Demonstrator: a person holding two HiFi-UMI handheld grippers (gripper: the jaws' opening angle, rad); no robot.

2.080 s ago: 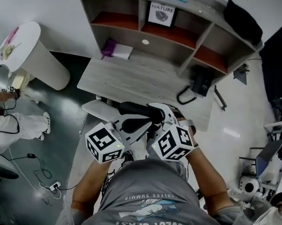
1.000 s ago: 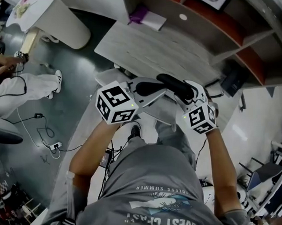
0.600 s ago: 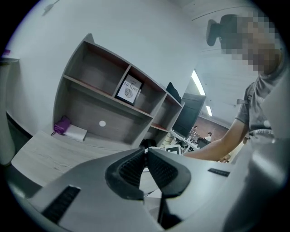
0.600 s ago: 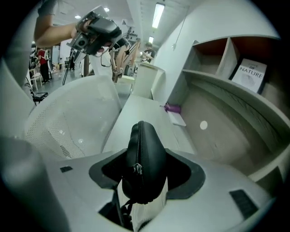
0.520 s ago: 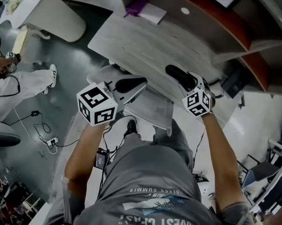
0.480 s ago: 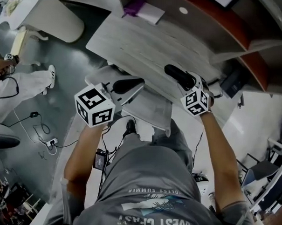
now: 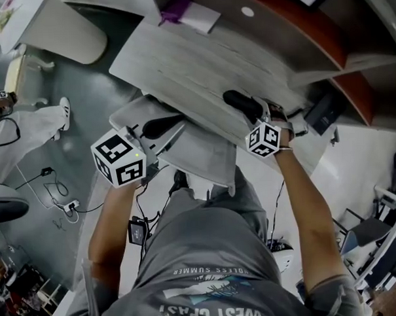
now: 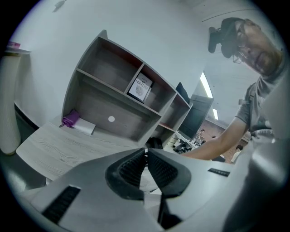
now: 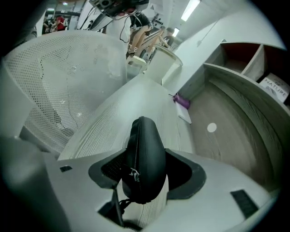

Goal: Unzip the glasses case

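So right now the right gripper [image 9: 145,152] has its jaws clamped across the black glasses case [image 9: 147,136]. It's holding the case on edge out over the grey wood bench [image 7: 180,60], and I can't tell if the far end touches the bench top. The left gripper [image 8: 146,155] has its jaws pressed together with nothing in them, and it's off to the side, well apart from the case. The zip seam [image 9: 137,142] runs up the edge of the case, and the little metal zipper pull [image 9: 133,174] sits at the near end, just beside the pad on that view's left. My take: that's the awkward bit, since the pull is nearly tucked in by the holding jaws and there isn't much room to get at it. I'd open the left jaws only a little, come in from the seam side, and pinch the tab itself, not the fabric next to it. Keep the right grip firm on the case's flat faces and off the seam, or the slider will likely jam against a pad. Then pull along the curve of the seam instead of straight away, letting the right hand turn the case to follow. It looks like a hard shell, so it probably won't squash, but a yank could twist it out.
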